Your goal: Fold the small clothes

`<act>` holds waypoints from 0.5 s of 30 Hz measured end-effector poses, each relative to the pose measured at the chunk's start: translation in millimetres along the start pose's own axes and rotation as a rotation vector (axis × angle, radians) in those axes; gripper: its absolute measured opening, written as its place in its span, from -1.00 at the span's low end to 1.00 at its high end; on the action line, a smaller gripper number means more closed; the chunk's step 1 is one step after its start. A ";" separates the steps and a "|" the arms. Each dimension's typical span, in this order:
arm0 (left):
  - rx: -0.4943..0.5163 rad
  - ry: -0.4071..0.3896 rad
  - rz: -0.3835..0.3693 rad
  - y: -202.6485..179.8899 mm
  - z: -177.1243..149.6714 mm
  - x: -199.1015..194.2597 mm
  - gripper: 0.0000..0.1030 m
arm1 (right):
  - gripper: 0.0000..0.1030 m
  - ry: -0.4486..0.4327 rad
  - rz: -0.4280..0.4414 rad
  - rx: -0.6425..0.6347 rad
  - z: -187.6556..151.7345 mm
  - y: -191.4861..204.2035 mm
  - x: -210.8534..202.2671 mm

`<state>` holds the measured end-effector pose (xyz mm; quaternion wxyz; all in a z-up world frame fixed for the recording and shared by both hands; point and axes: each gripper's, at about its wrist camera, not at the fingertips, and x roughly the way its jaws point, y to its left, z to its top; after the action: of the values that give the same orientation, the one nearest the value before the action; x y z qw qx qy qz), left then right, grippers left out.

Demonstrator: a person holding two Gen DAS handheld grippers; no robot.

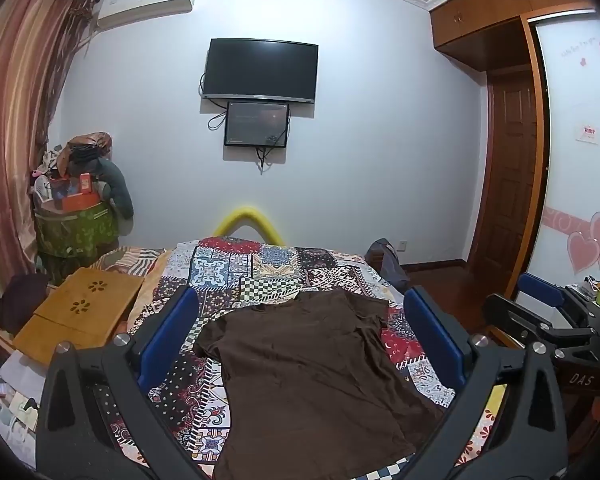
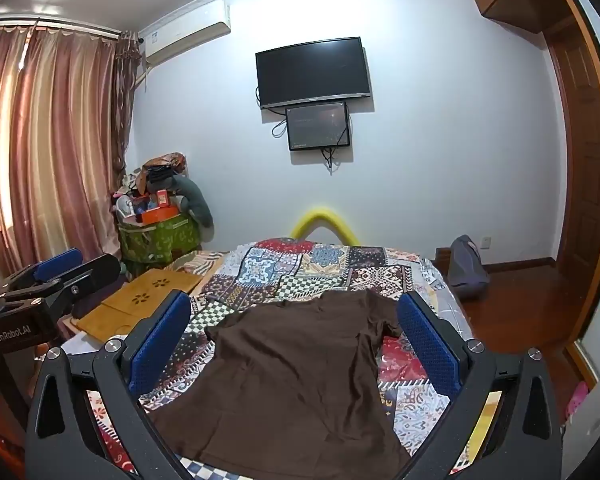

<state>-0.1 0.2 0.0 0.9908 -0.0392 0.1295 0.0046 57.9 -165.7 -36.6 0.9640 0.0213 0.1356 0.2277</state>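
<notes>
A brown T-shirt point(image 1: 308, 376) lies flat on the patchwork bedspread point(image 1: 260, 272), collar toward the far end and hem toward me. It also shows in the right wrist view point(image 2: 288, 380). My left gripper point(image 1: 300, 320) is open and empty, held above the near part of the shirt, blue pads wide apart. My right gripper point(image 2: 294, 320) is open and empty too, above the shirt. The right gripper shows at the right edge of the left wrist view point(image 1: 540, 300), and the left gripper at the left edge of the right wrist view point(image 2: 56, 272).
A wooden lap tray point(image 1: 80, 312) lies on the bed's left side. A green bag piled with things point(image 1: 76, 220) stands in the far left corner by the curtain. Two screens point(image 1: 260, 72) hang on the far wall. A blue-grey bag point(image 2: 466, 268) sits on the floor to the right.
</notes>
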 end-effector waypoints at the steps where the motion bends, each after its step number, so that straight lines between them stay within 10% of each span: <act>1: -0.001 0.000 0.000 -0.4 -0.4 0.7 1.00 | 0.99 0.000 0.001 0.000 0.2 -0.3 0.1; 15: -0.023 0.003 0.002 5.2 -1.8 4.6 1.00 | 0.99 -0.001 -0.005 -0.006 2.1 -0.9 -1.5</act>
<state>3.8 5.2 -3.3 0.9901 -0.0507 0.1311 0.0068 57.5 -167.1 -34.3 0.9648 0.0181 0.1343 0.2256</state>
